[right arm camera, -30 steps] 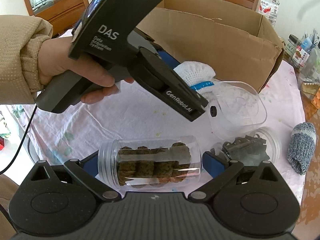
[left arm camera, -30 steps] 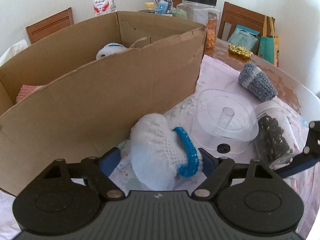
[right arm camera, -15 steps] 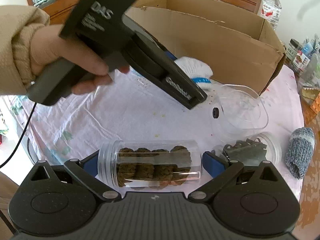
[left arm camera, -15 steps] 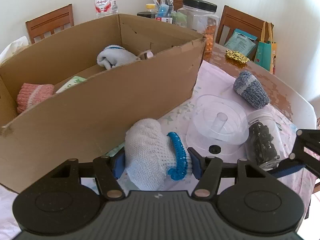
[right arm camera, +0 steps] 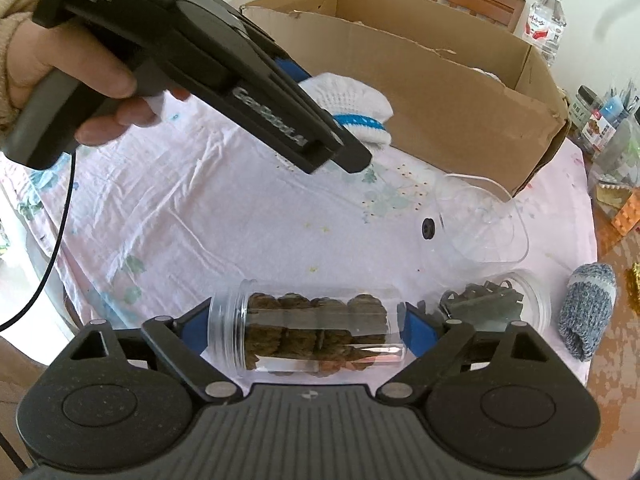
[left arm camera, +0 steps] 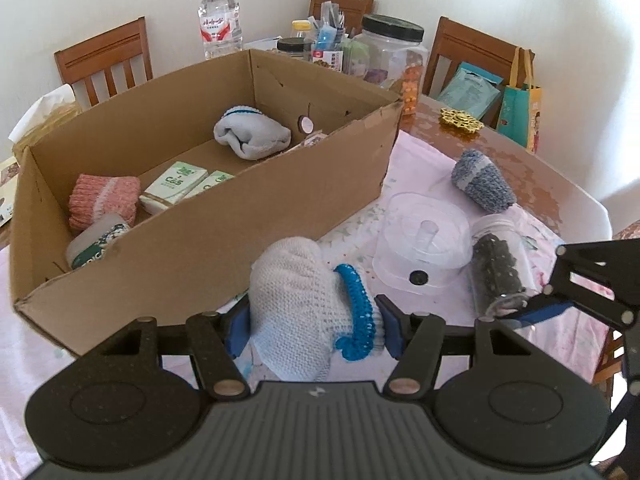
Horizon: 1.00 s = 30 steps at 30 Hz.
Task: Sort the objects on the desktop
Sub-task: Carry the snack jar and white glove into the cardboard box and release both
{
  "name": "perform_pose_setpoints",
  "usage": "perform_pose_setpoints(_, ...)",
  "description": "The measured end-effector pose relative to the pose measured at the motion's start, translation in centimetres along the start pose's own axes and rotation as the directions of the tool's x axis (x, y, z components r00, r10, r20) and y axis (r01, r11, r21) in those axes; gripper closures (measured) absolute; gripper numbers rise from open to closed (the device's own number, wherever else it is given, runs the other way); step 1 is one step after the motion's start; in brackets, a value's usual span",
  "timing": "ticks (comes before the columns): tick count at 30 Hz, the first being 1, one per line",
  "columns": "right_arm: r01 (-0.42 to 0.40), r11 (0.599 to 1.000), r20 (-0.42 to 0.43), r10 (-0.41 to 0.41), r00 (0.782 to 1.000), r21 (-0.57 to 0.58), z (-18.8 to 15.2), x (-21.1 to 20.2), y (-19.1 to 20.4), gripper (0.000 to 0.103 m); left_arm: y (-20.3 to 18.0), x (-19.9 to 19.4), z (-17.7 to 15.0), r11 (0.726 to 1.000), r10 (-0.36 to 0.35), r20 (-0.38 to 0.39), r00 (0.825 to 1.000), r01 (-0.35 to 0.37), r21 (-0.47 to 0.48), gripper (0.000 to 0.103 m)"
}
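1. The left gripper has its blue-padded jaws closed on one white knitted sock bundle with a blue cuff, held above the desk just in front of the near wall of the open brown cardboard box.
2. The right gripper has its jaws closed endwise on one clear plastic jar of dark brown lumps, lying on its side low over the pink floral cloth that covers the desk.
3. Inside the box I count one grey-white sock roll with a blue band at the far end, two green-and-white tissue packs in the middle, one pink knitted roll at the left, and one white-and-green packet nearest.
4. On the desk to the right of the box lie one clear plastic spindle case with a small black disc, one grey-blue knitted sock roll, and, in the right wrist view, what seems to be a second clear jar with grey contents, partly hidden behind the right jaw.
5. Beyond the box stand one water bottle, one large black-lidded jar and three wooden chairs.
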State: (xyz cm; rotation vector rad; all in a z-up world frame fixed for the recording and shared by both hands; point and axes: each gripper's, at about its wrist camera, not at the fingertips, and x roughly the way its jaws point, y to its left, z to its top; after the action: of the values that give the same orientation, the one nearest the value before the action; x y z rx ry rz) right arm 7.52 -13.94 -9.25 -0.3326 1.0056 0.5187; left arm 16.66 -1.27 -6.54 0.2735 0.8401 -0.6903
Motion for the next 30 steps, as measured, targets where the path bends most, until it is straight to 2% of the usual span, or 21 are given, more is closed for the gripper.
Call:
perform_pose_setpoints(11,0.012,0.999,0.015,-0.011,1.0,-0.031,1.8,-2.4,0.4,0.008,0.7,-3.6,0.1,1.0,-0.016,0.014,1.0,0.016,0.007,0.041)
perform_pose_setpoints(17,0.021,0.999,0.066,-0.018,0.998,-0.047,3.5,-4.1,-0.5,0.008,0.8,-5.5,0.8,1.0,-0.011,0.021,1.0,0.011,0.02,0.041)
perform_pose_setpoints(30,0.013,0.989,0.189,0.016,0.982,-0.147,6.8,-7.1,-3.8,0.008,0.1,-8.2,4.1,0.996,0.085,0.066,0.994,-0.083,-0.031,0.041)
